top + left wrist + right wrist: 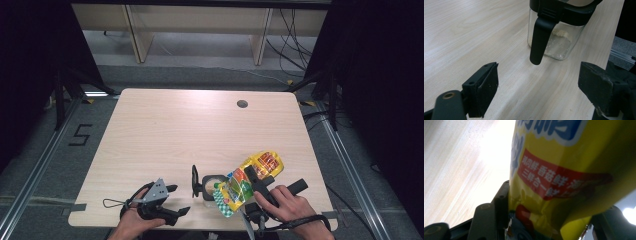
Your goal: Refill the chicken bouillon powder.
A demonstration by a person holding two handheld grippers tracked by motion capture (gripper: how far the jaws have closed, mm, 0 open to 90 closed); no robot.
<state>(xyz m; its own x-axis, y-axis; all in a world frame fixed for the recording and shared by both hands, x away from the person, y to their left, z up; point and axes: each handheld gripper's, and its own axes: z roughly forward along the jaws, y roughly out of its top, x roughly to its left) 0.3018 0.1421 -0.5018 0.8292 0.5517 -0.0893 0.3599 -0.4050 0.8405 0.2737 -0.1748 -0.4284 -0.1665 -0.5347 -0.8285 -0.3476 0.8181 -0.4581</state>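
The yellow snack bag (248,183) sits in the lower right of the high view, tilted, its lower checkered end hanging over the open mouth of the clear container (212,186) just to its left. The right claw (256,181) is clamped on the bag's middle; in the right gripper view the yellow foil (564,177) is pinched between the two black jaws at the bottom of the frame. The container stands near the table's (165,130) front edge, its black lid flipped up at its left side. In the left gripper view the container (560,42) lies at top centre with pale crumbs inside and a black lid latch hanging down its front. The left claw (175,200), at lower left of the high view, is wide open and holds nothing, apart from the container
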